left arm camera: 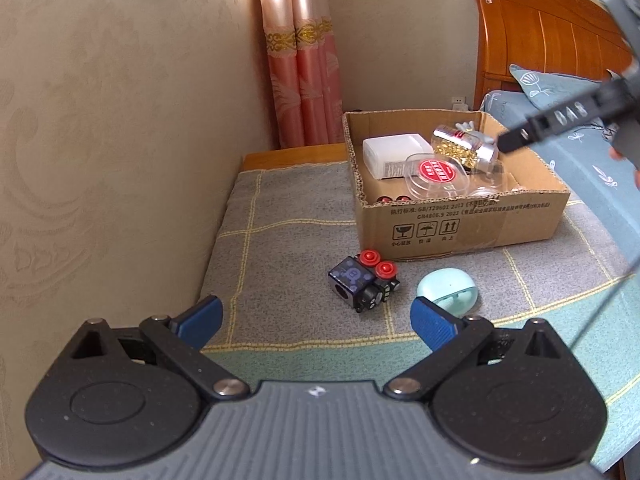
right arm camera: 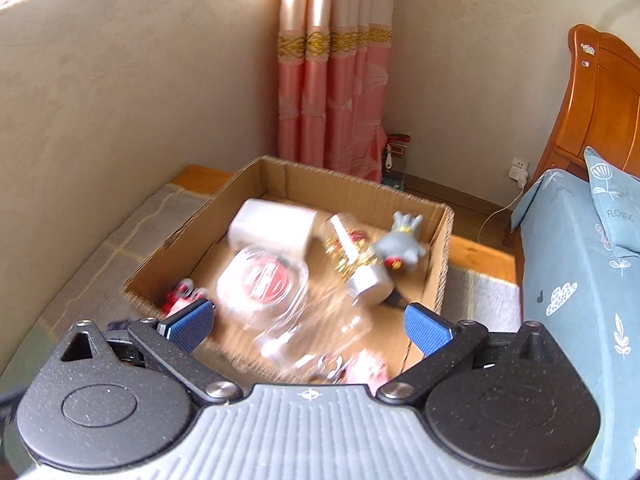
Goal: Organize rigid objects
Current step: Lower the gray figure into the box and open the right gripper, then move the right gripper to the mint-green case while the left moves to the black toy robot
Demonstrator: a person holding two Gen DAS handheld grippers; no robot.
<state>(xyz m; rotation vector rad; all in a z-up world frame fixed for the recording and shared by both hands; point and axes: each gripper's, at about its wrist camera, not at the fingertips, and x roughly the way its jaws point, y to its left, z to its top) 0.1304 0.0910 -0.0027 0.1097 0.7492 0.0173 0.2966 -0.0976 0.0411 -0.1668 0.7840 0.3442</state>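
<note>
A cardboard box [left arm camera: 460,220] stands on the grey checked mat [left arm camera: 288,240]. Inside lie a white box [left arm camera: 396,154], a clear tub with a red lid [left arm camera: 438,172] and a jar of gold capsules [left arm camera: 466,146]. On the mat in front lie a dark toy block with red knobs [left arm camera: 364,282] and a mint green case [left arm camera: 448,290]. My left gripper [left arm camera: 316,320] hovers open just short of them, holding nothing. My right gripper [right arm camera: 308,324] is open and empty over the box [right arm camera: 436,280], above the red-lidded tub [right arm camera: 266,280], the jar [right arm camera: 360,264] and a grey figurine [right arm camera: 402,246].
A wall runs along the left. Pink curtains [left arm camera: 304,80] hang behind the box. A bed with blue bedding [right arm camera: 580,280] and a wooden headboard [left arm camera: 540,32] lies to the right. A white cable [right arm camera: 496,212] runs from a wall socket. Part of the right gripper [left arm camera: 560,120] reaches over the box.
</note>
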